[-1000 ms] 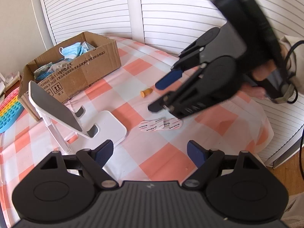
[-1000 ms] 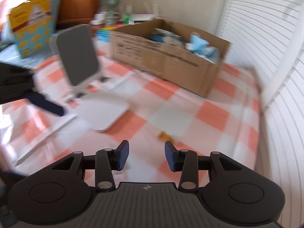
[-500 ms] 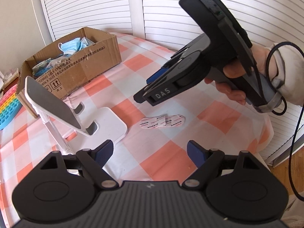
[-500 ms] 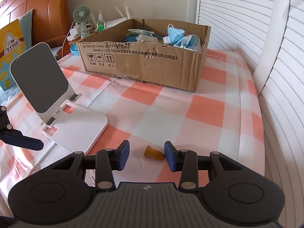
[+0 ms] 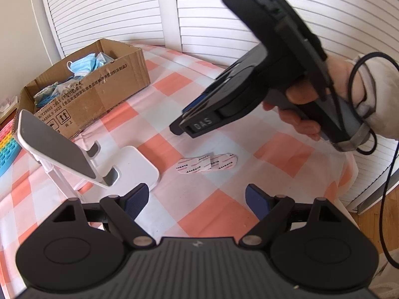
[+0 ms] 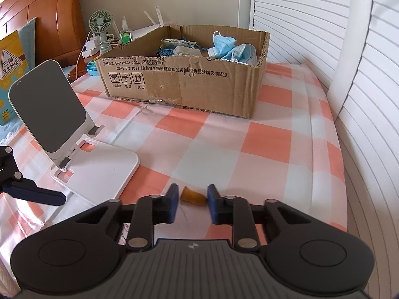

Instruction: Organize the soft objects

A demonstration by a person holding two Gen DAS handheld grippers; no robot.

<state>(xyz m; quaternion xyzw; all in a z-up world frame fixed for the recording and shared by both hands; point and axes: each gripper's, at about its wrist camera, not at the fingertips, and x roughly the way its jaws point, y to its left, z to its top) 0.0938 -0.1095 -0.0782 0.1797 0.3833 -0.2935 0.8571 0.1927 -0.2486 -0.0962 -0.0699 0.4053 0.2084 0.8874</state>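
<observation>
Here, one orange earplug (image 6: 193, 195) between the closing right gripper (image 6: 193, 203), left gripper (image 5: 197, 198) wide apart.

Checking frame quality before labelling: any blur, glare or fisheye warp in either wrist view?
Left wrist view: sharp table, slightly soft right gripper, louvred white doors bowed by fisheye. Right wrist view: sharp, small orange foam earplug crisp, daylight washing out the checked tablecloth.

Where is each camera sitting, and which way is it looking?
Left wrist view: sits on the left gripper, looks down over the checked cloth at the white packets; the right hand shows.
Right wrist view: sits on the right gripper, fingers closing around the small orange piece, a gap still showing at each side.
Both share the cardboard box and white stand.
</observation>
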